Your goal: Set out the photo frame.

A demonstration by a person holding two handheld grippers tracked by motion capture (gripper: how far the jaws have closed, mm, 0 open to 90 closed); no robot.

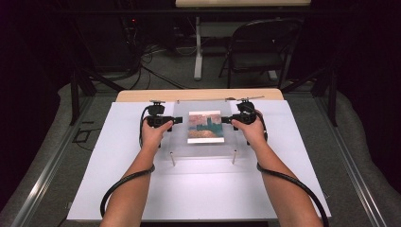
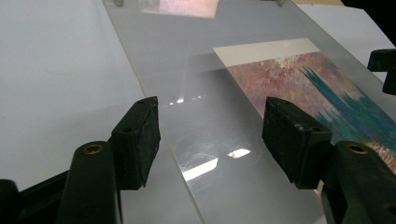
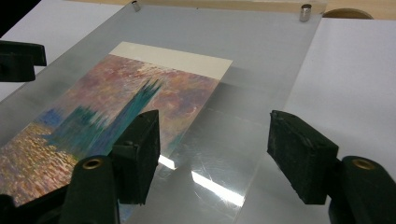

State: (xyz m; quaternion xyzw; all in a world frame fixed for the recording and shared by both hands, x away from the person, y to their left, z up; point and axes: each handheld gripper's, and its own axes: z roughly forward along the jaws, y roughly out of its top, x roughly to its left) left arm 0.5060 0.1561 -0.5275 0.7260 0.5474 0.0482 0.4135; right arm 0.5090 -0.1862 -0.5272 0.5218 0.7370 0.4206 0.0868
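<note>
Clear acrylic makes up the frame (image 1: 182, 142) at the middle of the desk (image 1: 118, 189), a see-through sheet lying flat over the white surface with small metal pegs (image 3: 305, 12) at its corners. Under the sheet sits a print (image 1: 205, 126), a painting of teal spires against a pink and violet sky with orange water below and a cream margin along one edge.

From the high view, the left gripper (image 1: 176, 120) rests at the left edge of the sheet and the right gripper (image 1: 226, 120) at its right edge, each held in one hand, the two pointing toward each other across the print. Cables trail back along both forearms toward the near edge of the desk.

In the left gripper view, its fingers (image 2: 137, 140) stand wide apart with the sheet's edge running between them; nothing is clamped. In the right gripper view, its fingers (image 3: 299, 154) are likewise spread, straddling the right border of the sheet just beside the print, not closed on anything.

Beyond the far edge of the desk stands a dark folding chair (image 1: 260, 47) on a grey floor.
</note>
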